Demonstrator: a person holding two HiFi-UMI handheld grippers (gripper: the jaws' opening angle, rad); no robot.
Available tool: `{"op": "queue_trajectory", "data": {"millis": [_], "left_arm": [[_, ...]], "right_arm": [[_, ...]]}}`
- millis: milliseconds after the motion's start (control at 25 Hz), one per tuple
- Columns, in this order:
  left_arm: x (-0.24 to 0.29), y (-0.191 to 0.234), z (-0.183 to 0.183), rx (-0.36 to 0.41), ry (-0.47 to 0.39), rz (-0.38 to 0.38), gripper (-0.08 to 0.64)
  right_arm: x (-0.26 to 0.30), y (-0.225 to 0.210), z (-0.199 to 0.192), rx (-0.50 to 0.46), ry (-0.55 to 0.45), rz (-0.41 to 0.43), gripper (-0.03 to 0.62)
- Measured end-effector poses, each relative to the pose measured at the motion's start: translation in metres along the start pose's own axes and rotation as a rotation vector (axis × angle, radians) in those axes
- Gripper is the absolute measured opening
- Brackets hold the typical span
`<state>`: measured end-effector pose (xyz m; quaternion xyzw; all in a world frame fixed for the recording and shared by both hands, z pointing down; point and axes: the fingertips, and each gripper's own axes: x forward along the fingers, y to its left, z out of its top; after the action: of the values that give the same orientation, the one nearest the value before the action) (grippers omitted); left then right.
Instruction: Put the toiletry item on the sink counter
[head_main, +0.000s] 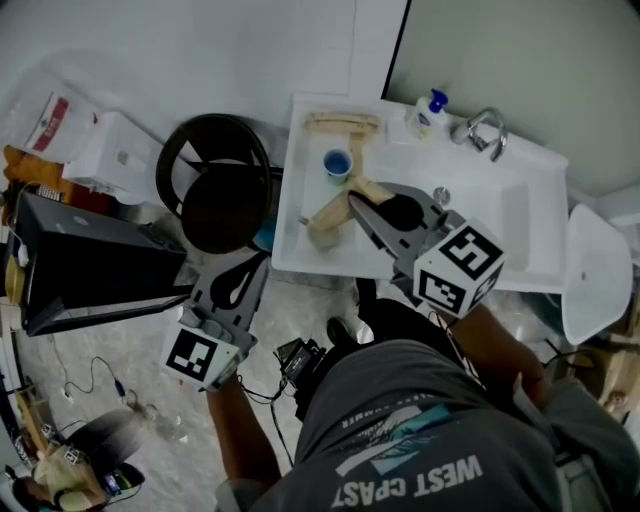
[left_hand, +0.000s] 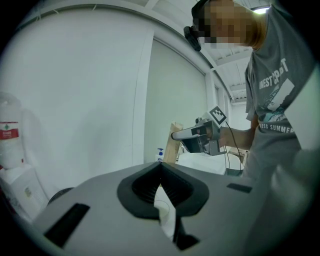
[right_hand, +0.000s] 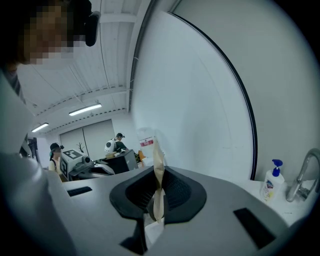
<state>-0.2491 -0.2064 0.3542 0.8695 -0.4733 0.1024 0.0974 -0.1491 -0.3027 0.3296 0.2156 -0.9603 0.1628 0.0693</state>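
Note:
My right gripper (head_main: 353, 201) is over the left part of the white sink counter (head_main: 296, 256), shut on a light wooden toiletry item (head_main: 327, 220). The item's lower end rests on or just above the counter. In the right gripper view it shows edge-on as a thin tan strip (right_hand: 158, 160) pinched between the dark pads. The left gripper view shows the same wooden item (left_hand: 174, 145) standing up in front of the right gripper (left_hand: 197, 133). My left gripper (head_main: 236, 290) hangs below the counter's front edge, over the floor, shut with nothing in it.
On the counter are a blue cup (head_main: 337, 163), a second wooden piece (head_main: 342, 122), a soap pump bottle (head_main: 428, 110) and the faucet (head_main: 486, 130). A round black stool (head_main: 220, 185) stands left of the counter, a black box (head_main: 80, 265) farther left.

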Motion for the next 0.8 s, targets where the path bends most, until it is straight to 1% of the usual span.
{"op": "queue_trajectory", "data": {"millis": [800], "left_arm": [[0.033,0.012,-0.033,-0.084,0.062,0.026,0.003]], "right_arm": [[0.030,-0.039,-0.055,0.078,0.122,0.031,0.052]]}}
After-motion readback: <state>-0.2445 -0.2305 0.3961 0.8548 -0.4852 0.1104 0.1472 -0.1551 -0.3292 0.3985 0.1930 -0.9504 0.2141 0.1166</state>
